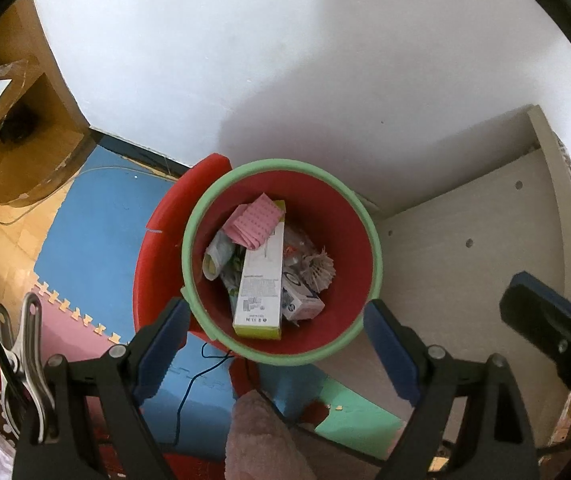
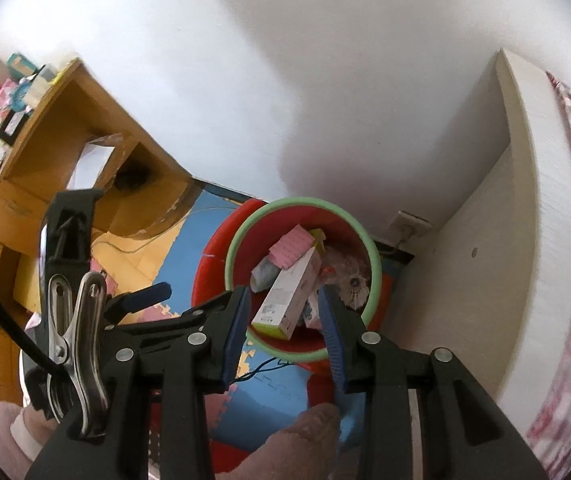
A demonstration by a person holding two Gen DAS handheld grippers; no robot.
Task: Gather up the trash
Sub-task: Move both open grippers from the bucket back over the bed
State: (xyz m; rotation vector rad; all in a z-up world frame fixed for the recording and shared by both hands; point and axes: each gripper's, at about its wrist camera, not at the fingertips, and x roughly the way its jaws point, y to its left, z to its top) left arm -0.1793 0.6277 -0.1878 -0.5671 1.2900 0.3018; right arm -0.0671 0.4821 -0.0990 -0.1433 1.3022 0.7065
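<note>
On the foam floor mat (image 1: 97, 216), the left gripper (image 1: 277, 312) hangs over the red bin (image 1: 349, 240) with jaws spread wide and empty. Inside lie a long white box (image 1: 259, 280), pink paper (image 1: 253, 220) and a shuttlecock (image 1: 319, 268) (partly buried). The right gripper (image 2: 285, 308) has jaws parted, holding nothing, beside the pale bed frame (image 1: 485, 232).

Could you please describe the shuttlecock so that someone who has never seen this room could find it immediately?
Find the red bin with the pale green rim standing on the foam floor mats against the white wall. Inside, right of the long white box, lies the shuttlecock. It is the only item with a fanned skirt of white feathers.
</note>
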